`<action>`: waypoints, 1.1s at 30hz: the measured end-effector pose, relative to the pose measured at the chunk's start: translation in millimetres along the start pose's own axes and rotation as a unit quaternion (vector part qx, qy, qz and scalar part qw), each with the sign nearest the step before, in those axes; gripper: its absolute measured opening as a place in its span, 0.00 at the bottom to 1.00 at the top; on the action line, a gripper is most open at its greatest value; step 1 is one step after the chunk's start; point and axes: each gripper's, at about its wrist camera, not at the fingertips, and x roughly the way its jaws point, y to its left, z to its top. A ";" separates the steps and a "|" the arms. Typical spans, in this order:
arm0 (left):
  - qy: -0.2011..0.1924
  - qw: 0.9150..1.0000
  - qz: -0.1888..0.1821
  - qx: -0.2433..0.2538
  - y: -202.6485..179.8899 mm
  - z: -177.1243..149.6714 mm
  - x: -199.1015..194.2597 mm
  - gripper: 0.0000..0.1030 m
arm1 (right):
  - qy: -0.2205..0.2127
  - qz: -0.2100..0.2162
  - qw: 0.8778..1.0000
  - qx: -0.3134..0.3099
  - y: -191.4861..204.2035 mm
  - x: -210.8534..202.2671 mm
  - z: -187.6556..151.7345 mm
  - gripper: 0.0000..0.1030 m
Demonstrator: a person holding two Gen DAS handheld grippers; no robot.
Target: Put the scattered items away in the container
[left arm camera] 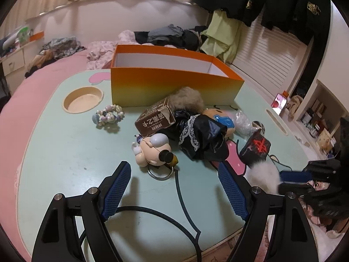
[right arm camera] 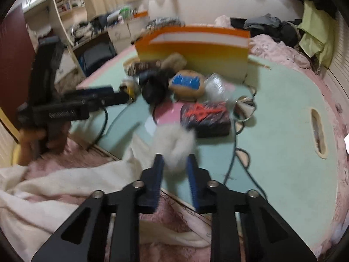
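Reading the orange box (left arm camera: pixel 174 85) as empty, I hold right fingers (right arm camera: pixel 158 166) clamped on the white pompom (right arm camera: pixel 174 144), left fingers (left arm camera: pixel 118 185) apart, clutter remaining mid-surface (left arm camera: pixel 65 152).

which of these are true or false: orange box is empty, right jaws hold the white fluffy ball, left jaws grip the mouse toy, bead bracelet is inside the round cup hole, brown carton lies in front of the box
1. The orange box is empty: true as far as its inside shows.
2. The right gripper holds the white fluffy ball: true.
3. The left gripper grips the mouse toy: false, its jaws stand open and short of it.
4. The bead bracelet is inside the cup hole: false, it lies on the table beside it.
5. The brown carton lies in front of the box: true.
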 end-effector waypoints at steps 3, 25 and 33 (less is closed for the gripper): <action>0.003 1.000 -0.005 -0.005 0.6 1.3 3.8 0.79 | -0.002 -0.002 1.000 -0.001 -1.1 9.5 4.5 0.14; 0.012 0.999 0.049 0.001 -6.4 -5.5 -13.7 0.86 | -0.058 -0.098 0.992 0.060 2.1 -6.2 7.4 0.21; 0.033 0.995 0.093 0.002 -6.7 -13.1 3.6 0.89 | -0.024 -0.105 0.992 0.068 -3.8 8.1 10.4 0.25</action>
